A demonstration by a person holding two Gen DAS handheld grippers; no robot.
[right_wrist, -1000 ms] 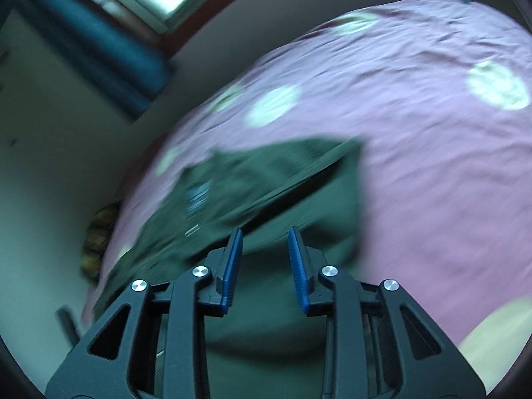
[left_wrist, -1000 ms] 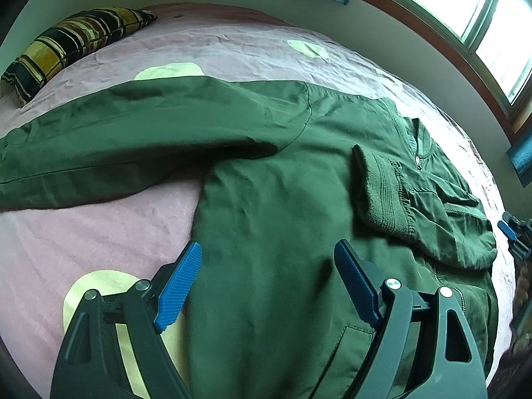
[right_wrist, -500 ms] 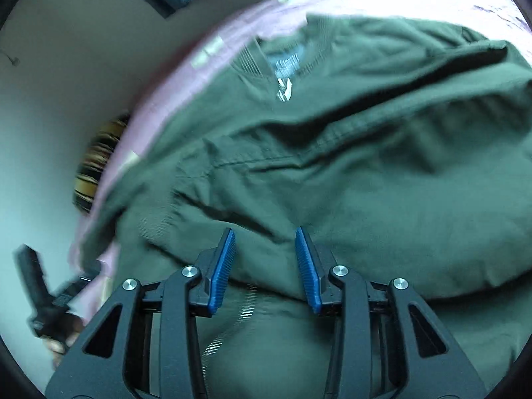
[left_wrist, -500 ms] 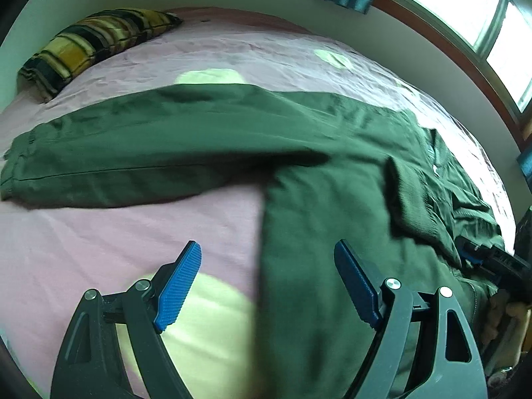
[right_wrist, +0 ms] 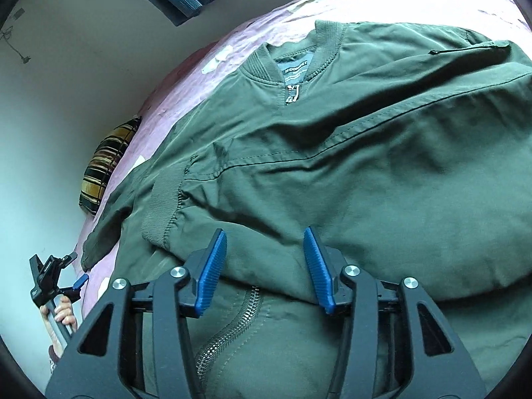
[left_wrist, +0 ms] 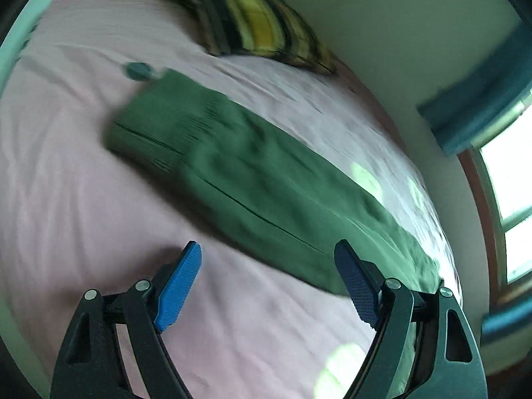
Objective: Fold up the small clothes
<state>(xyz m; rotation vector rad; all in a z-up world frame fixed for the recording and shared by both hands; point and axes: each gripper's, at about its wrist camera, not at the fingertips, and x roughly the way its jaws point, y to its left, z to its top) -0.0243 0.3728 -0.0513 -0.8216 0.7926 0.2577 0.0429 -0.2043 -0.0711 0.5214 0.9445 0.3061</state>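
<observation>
Here a pink bed carries a green jacket spread flat, one sleeve stretching far toward a striped pillow. The left gripper hangs wide above bare sheet near that sleeve, holding nothing. The right gripper, jaws just opening, hovers half-spread over a folded-in sleeve, gripping nothing.

Daylit by the window — left view motion-blurred, edges fisheye-bent.

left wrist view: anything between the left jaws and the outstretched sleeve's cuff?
Only bare pink bedsheet between the open left gripper and the sleeve cuff, per the left wrist view.
</observation>
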